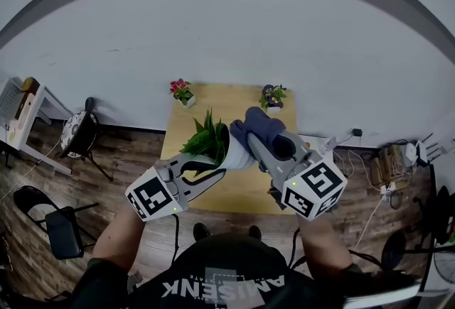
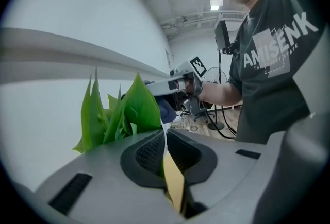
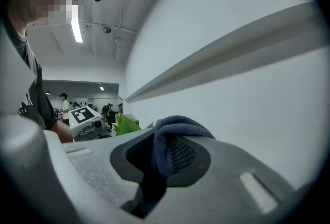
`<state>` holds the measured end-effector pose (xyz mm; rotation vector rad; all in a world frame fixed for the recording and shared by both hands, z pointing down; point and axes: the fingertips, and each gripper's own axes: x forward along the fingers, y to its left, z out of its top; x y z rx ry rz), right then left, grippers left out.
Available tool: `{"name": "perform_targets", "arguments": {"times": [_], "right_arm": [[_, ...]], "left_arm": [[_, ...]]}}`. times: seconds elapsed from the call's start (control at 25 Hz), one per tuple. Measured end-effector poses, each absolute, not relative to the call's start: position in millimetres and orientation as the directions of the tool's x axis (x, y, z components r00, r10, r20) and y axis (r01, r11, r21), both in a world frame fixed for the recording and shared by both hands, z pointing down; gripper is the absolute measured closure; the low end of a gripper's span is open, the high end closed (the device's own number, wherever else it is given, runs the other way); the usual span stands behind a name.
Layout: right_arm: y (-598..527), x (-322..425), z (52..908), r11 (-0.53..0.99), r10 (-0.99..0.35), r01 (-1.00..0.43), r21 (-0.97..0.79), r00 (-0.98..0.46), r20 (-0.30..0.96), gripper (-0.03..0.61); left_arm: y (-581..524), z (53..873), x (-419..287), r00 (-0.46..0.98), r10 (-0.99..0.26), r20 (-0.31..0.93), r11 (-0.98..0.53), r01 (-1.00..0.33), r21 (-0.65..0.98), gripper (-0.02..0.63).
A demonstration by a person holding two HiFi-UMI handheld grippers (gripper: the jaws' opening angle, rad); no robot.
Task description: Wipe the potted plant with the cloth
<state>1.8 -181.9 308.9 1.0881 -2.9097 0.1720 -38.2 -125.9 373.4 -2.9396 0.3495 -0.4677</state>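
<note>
Left gripper (image 1: 212, 171): jaws closed on the rim of the white pot of a green-leaved potted plant (image 1: 213, 138), which is held tilted above the light wooden table (image 1: 234, 98). Right gripper (image 1: 261, 150): jaws clamped on a bunched dark blue cloth (image 1: 257, 126), which is just beside the pot and leaves.

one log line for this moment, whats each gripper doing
left hand-held gripper: shut on potted plant, tilted over table | right hand-held gripper: shut on cloth, beside pot

Cloth (image 1: 257, 128) right of potted plant (image 1: 212, 141), above table (image 1: 227, 98)
</note>
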Motion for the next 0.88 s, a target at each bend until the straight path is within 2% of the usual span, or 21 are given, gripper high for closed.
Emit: {"name": "perform_targets", "arguments": {"times": [0.12, 0.28, 0.52, 0.88], "right_arm": [[-181, -19, 304, 0.776, -0.622, -0.626, -0.074, -0.779, 0.071, 0.534], [-185, -27, 308, 0.771, -0.63, -0.634, -0.055, -0.773, 0.079, 0.534], [-194, -11, 337, 0.718, -0.674, -0.684, -0.129, -0.729, 0.116, 0.534], [-198, 22, 387, 0.642, -0.711, -0.737, -0.214, -0.676, 0.196, 0.535]], "left_arm": [[-122, 377, -38, 0.901, -0.253, 0.351, -0.952, -0.167, -0.258, 0.598], [-124, 373, -40, 0.904, -0.301, 0.303, -0.935, -0.217, -0.281, 0.598], [-132, 375, -48, 0.872, -0.363, 0.329, -0.905, -0.247, -0.346, 0.598], [-133, 384, -43, 0.842, -0.381, 0.383, -0.884, -0.21, -0.417, 0.598]]}}
